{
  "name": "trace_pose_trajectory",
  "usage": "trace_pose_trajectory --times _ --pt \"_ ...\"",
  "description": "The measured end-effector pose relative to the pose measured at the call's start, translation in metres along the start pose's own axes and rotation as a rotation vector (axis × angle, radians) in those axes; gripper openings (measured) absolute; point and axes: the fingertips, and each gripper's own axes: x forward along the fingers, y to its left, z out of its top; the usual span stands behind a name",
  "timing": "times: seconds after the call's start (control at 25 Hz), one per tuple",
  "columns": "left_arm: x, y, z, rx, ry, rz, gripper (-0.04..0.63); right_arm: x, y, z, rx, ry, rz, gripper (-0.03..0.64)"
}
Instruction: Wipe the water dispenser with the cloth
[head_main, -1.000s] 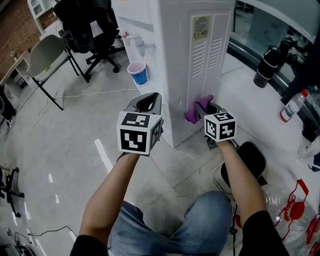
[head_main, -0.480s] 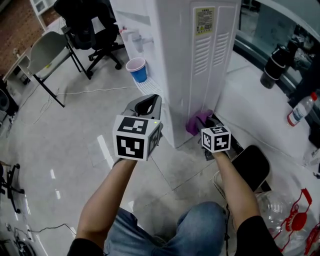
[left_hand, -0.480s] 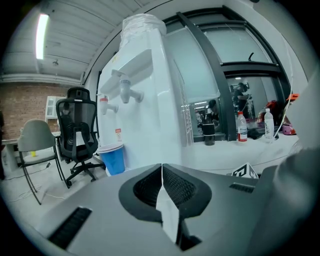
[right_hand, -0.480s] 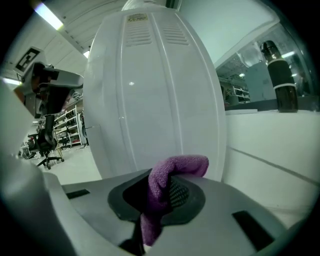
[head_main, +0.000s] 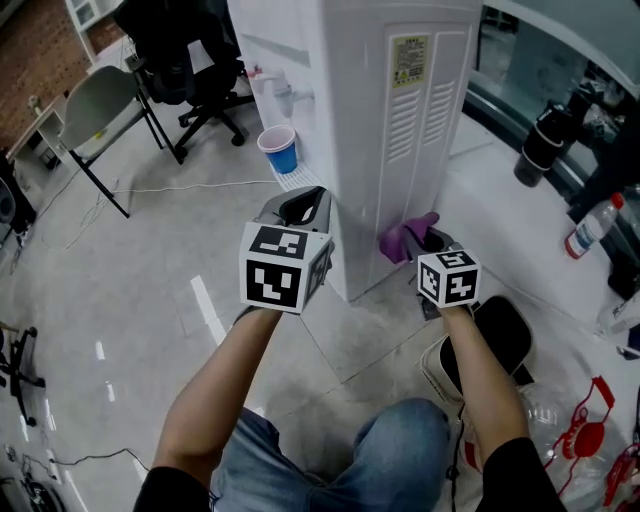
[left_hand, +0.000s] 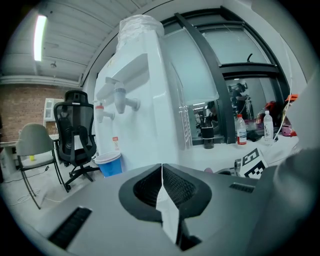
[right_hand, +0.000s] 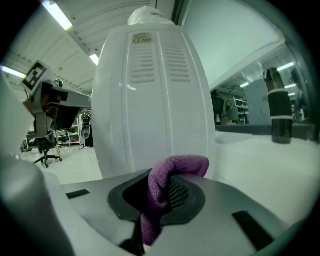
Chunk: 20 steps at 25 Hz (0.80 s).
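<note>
While the right gripper (head_main: 428, 240) clamps a bunched purple cloth (head_main: 402, 240) and holds it low beside the vented side panel of the water dispenser (head_main: 370, 130), apparently so the fabric can rub the white casing, the left gripper (head_main: 303, 207) hangs clenched on nothing just off the dispenser's front corner, seemingly parked clear of the wiping path. A blue cup (head_main: 279, 147) stands beneath the dispenser's taps.

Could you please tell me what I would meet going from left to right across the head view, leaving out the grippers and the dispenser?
grey chair → blue cup → purple cloth → black flask → clear bottle
</note>
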Motion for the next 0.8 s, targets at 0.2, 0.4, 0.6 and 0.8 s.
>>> trace_pose_trajectory --times 0.2,0.4,0.6,0.8 --pt "-0.003 0.003 0.029 0.006 -0.026 -0.003 0.028 -0.035 0.006 0.076 -0.068 -0.077 0.015 0.044" --pt "-0.01 0.016 0.051 0.004 -0.04 0.014 0.028 -0.062 0.019 0.15 -0.13 -0.139 0.033 0.044" --pt "-0.022 0.035 0.067 -0.017 -0.052 0.032 0.028 -0.083 0.044 0.223 -0.204 -0.198 0.065 0.044" --pt "-0.027 0.039 0.09 -0.006 -0.078 0.028 0.028 -0.101 0.066 0.283 -0.264 -0.252 0.075 0.044"
